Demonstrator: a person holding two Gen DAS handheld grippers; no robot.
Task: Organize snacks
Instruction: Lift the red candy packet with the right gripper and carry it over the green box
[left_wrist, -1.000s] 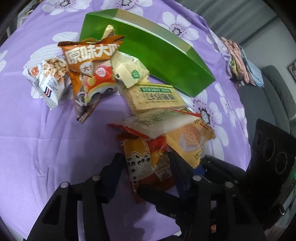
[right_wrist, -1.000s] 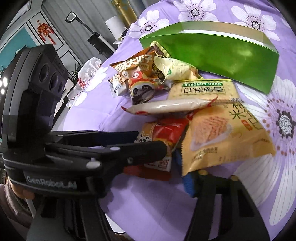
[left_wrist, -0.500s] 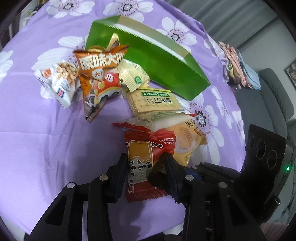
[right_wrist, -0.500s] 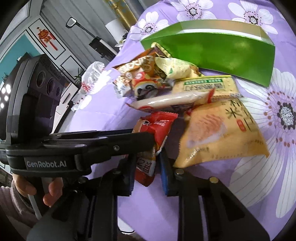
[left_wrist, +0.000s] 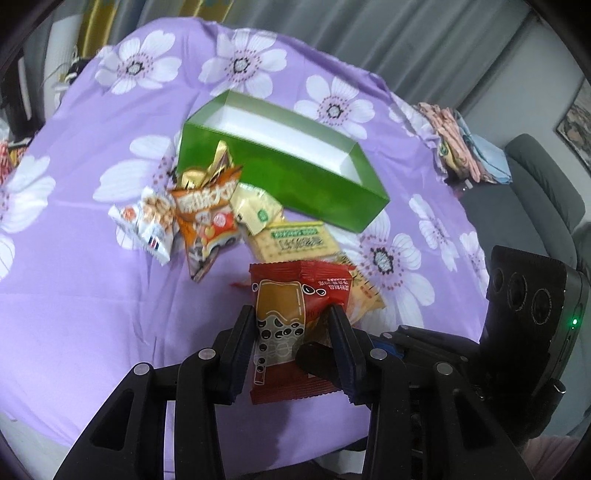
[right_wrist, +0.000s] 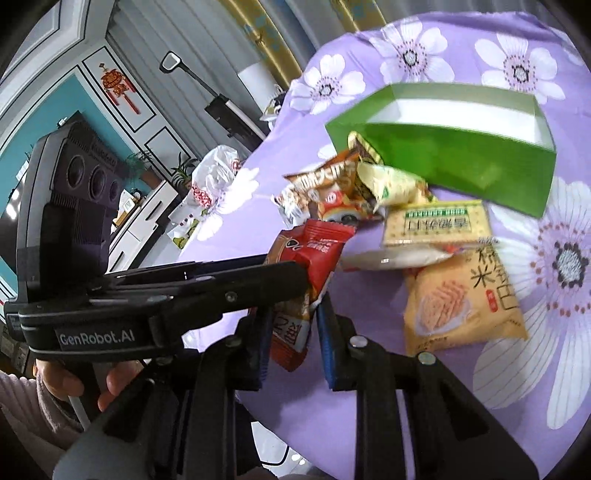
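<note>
In the left wrist view, the red snack packet (left_wrist: 295, 317) is gripped between the narrowed fingers of the left tool (left_wrist: 291, 328) and held clear of the purple flowered desk (left_wrist: 74, 295), near its near edge, while the open green box (left_wrist: 284, 162) is seen toward the far edge with the other snack packets (left_wrist: 207, 218) heaped just before it. In the right wrist view, the same red snack packet (right_wrist: 314, 258) is also flanked by the fingers of the right tool (right_wrist: 291, 332), whose jaws are drawn close around its lower end, and the yellow rice-cracker packet (right_wrist: 461, 302) is seen lying flat on the desk beside it.
</note>
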